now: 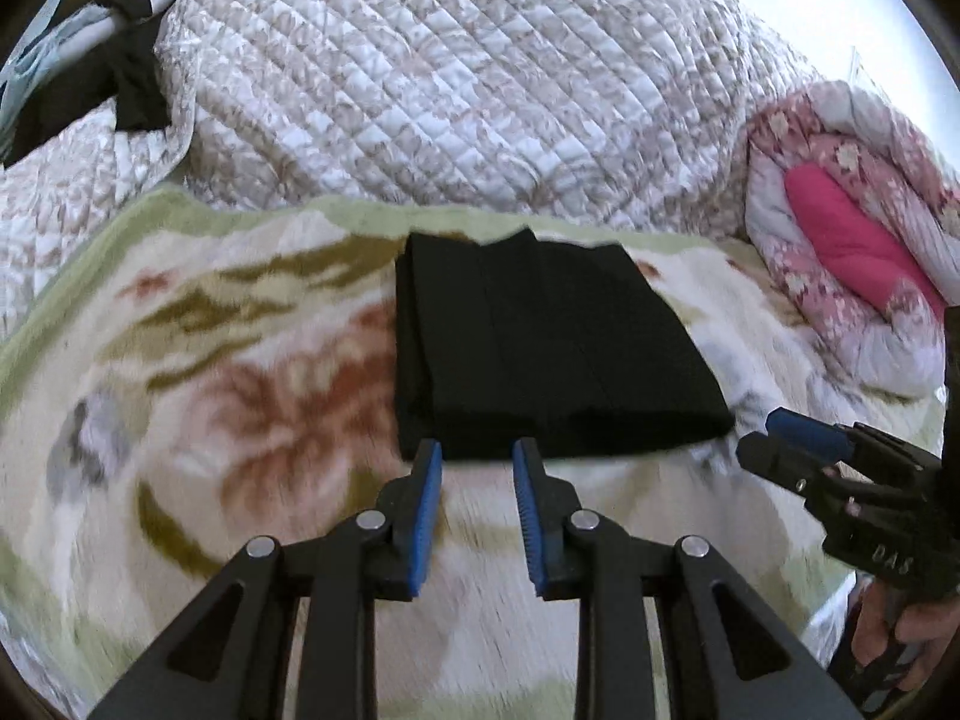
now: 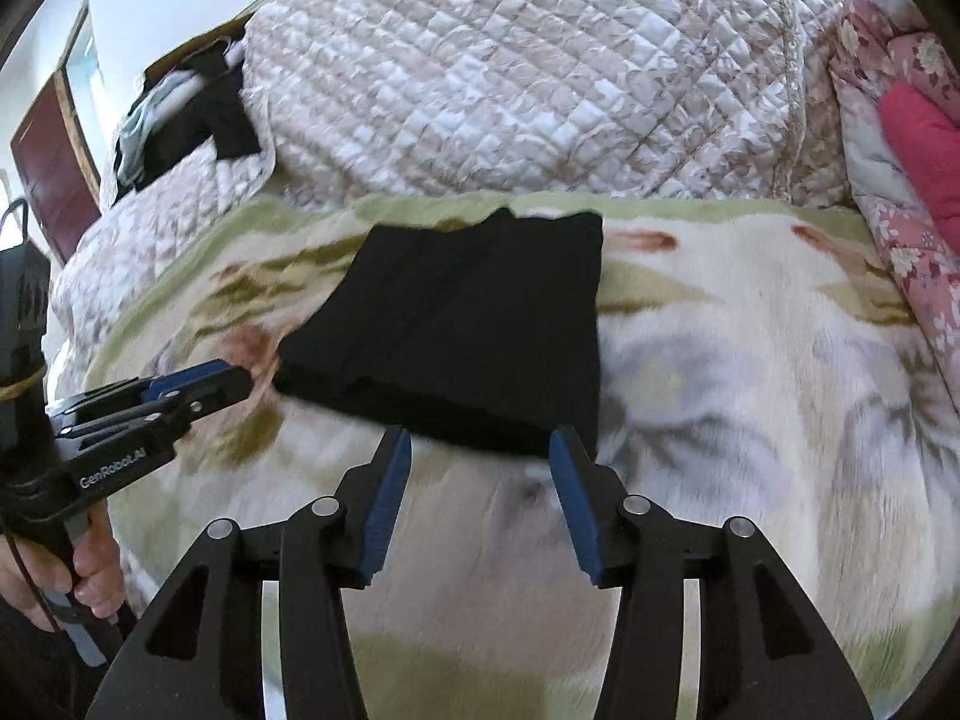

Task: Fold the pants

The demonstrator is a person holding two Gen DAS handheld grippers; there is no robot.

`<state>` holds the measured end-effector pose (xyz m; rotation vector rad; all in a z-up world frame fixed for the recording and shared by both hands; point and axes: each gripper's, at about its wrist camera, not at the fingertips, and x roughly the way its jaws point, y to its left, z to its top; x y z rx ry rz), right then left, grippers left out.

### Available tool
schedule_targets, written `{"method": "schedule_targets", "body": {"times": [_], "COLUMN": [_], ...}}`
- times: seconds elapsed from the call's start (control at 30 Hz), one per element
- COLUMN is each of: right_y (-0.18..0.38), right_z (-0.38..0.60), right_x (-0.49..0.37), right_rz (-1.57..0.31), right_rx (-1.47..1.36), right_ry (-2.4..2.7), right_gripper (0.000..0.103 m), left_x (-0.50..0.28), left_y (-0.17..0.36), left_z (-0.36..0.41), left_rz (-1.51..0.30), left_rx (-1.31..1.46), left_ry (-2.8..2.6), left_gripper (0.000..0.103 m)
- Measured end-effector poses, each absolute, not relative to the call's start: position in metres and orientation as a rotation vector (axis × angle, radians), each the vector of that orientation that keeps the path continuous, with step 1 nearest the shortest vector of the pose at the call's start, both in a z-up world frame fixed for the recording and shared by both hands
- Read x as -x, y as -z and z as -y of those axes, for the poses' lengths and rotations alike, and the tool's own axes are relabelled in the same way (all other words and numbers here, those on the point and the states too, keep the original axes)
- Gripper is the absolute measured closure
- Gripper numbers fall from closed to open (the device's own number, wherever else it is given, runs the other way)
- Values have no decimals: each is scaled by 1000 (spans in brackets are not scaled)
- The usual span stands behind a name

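Black pants (image 1: 540,348) (image 2: 468,324) lie folded into a flat rectangle on a floral fleece blanket (image 1: 240,390) (image 2: 750,390). My left gripper (image 1: 477,450) hovers at the near edge of the pants, its blue pads a little apart with only blanket showing between them. From the right wrist view, the left gripper (image 2: 231,381) sits by the near left corner of the pants. My right gripper (image 2: 480,438) stands open wider at the near right edge, pads clear of the cloth. In the left wrist view, the right gripper (image 1: 759,435) is just off the near right corner.
A quilted beige-and-white bedspread (image 1: 450,90) (image 2: 540,72) bulges behind the pants. A pink floral comforter (image 1: 840,240) (image 2: 912,120) is bundled at the right. Dark clothes (image 1: 120,78) (image 2: 192,114) lie heaped at the far left. A person's hand (image 1: 900,642) (image 2: 90,570) grips each handle.
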<state>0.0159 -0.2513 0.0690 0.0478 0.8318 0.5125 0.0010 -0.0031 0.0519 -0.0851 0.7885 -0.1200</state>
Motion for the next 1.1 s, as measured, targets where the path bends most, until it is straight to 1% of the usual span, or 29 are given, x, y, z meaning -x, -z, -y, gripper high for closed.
{"method": "schedule_targets", "body": {"times": [0.13,0.3,0.43,0.6,0.7,0.8,1.1], "right_y": [-60,-51,-44,-33,-31,-30,-30], "right_z": [249,248,247,241,240,239,239], "right_x": [-2,-6,-10,-17,-19,-19,-20], "right_rz": [-845,-857,-869,-904,-902,-906,-906], "right_rx": [-14,11,28,53,52,43,44], "right_ry": [-499,-467,-444,-435,-434,-433,-432], "right_gripper": [54,53,46,45,43,40,39], "left_x": [11,13,10,8,7,7,8], "left_y": [-39,-24,-16,-8,-7,-5,-5], "left_z": [7,11,14,16,18,20,22], "left_rz": [-816,-848,-862,-873,-869,-865,-863], "left_rx": [91,64,48,30,18,10,0], "left_ry": [110,96,88,85,92,99,101], "left_gripper": [76,76,76,69,62,58,53]}}
